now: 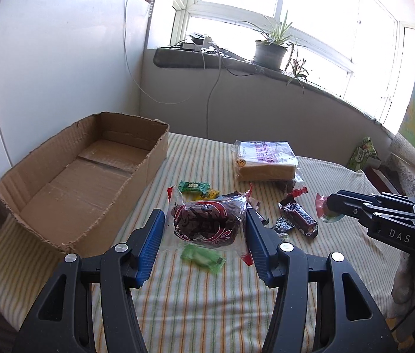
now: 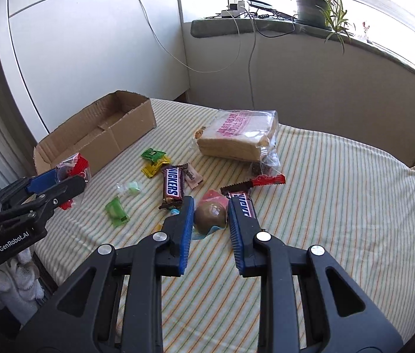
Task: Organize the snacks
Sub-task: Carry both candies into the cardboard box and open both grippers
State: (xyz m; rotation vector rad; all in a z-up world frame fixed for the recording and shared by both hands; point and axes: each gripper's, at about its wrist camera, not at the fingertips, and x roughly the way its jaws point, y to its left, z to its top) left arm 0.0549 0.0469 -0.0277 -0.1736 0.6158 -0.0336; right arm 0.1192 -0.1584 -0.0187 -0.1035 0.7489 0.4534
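Left gripper (image 1: 204, 229): blue ribbed pads closed against both sides of a clear crinkly bag of dark red-brown snack (image 1: 206, 225), red trim at its ends. In the right wrist view the bag is mostly hidden behind the left gripper's jaw, only a red-and-clear corner showing by the box's near end; whether it is lifted off the cloth is hard to tell.

Right gripper (image 2: 210, 216): jaws narrow, around a round brown wrapped sweet (image 2: 210, 217) in pink and pale blue film; pad contact looks likely but is not clear, and the wrapper print is unreadable.

Just beside the sweet, one Snickers bar (image 2: 173, 188) lies flat to the left; a second Snickers bar (image 2: 244, 204) is half covered by the right pad. A green translucent candy (image 2: 116, 209) and a pale mint twist candy (image 2: 131, 188) sit further left. Green and yellow sachets (image 2: 154, 161) overlap near the box.

Far centre: bagged sliced bread (image 2: 237, 142), square loaf, clear plastic with pink print, blurred.

Far left: open cardboard box (image 1: 160, 144), rough torn rim.

Everything rests on a striped towel-like cloth (image 2: 339, 191) in green, orange and cream.
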